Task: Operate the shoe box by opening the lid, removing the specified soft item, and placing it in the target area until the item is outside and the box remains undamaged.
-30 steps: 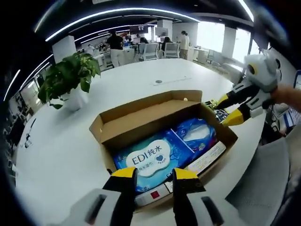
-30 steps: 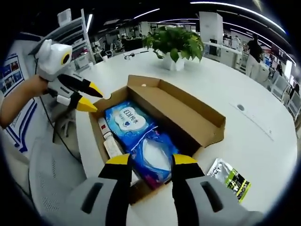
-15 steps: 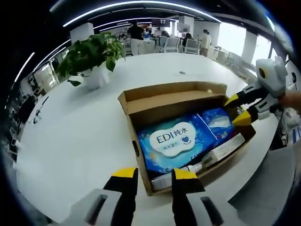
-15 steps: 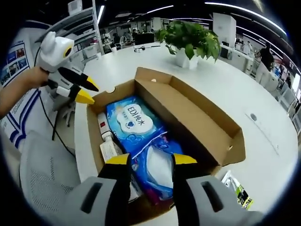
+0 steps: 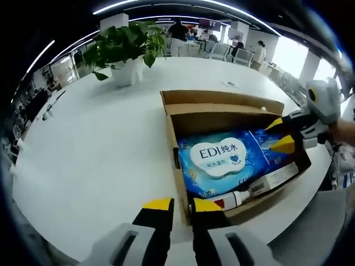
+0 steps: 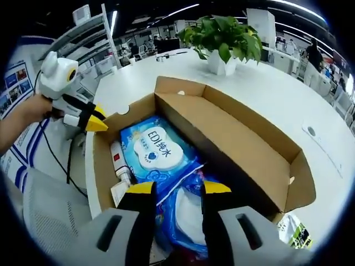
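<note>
The brown shoe box (image 5: 222, 113) lies open on the white table, its lid flap (image 6: 238, 138) folded back. Inside lie a blue EDI wipes pack (image 5: 222, 158) (image 6: 155, 149), a second blue soft pack (image 6: 186, 205) (image 5: 272, 145) and a white tube (image 5: 260, 185) (image 6: 117, 166) along the near wall. My right gripper (image 6: 178, 189) (image 5: 280, 136) hangs open just above the second blue pack. My left gripper (image 5: 182, 205) (image 6: 97, 120) sits at the box's end corner, jaws a narrow gap apart, with nothing seen between them.
A potted plant (image 5: 127, 50) (image 6: 224, 39) stands on the round white table (image 5: 100, 138) beyond the box. A green and black sachet (image 6: 291, 230) lies beside the box. A grey mesh chair (image 6: 50, 216) is at the table's edge. People stand far back.
The left jaws have drawn closer together and that gripper has come to the box's end corner. The right gripper has come in lower over the box's contents.
</note>
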Demonstrator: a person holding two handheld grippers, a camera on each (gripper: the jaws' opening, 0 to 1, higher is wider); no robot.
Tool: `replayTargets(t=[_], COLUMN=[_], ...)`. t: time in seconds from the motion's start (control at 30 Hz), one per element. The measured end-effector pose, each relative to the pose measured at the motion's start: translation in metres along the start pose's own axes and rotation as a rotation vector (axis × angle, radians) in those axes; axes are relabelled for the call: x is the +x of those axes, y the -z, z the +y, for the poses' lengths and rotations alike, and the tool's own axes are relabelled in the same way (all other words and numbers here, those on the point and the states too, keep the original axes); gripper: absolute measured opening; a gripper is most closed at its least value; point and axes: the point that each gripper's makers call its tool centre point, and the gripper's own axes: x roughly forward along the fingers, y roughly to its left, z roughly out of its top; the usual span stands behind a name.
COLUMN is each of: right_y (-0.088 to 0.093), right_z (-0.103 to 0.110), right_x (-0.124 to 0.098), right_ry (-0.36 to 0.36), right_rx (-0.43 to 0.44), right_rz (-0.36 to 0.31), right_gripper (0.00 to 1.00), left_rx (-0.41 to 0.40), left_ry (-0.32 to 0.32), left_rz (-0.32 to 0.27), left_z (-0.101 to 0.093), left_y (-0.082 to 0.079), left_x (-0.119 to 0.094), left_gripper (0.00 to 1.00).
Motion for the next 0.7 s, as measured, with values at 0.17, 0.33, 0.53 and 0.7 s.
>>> replayTargets(t=[0.17, 0.33, 0.53, 0.7], right_y=[0.001, 0.001, -0.006, -0.006], right_z=[0.001, 0.003, 0.004, 0.006], right_x=[0.009, 0.019, 0.027, 0.035], right_ry=[-0.013, -0.025, -0.038, -0.044], right_rx=[0.029, 0.026, 0.053, 0.074], right_rz=[0.006, 0.020, 0.018, 0.027], right_gripper=[0.27, 0.25, 0.24, 0.23], left_rx=[-0.015, -0.024, -0.030, -0.026], left_ry=[0.010, 0.014, 0.014, 0.014], left_rz=[0.000, 0.004, 0.004, 0.003], left_z=[-0.003, -0.005, -0.006, -0.006], left_y=[0.001, 0.001, 0.001, 0.001], left_x=[0.002, 0.002, 0.002, 0.003], left_gripper=[0.07, 0.07, 0.07, 0.07])
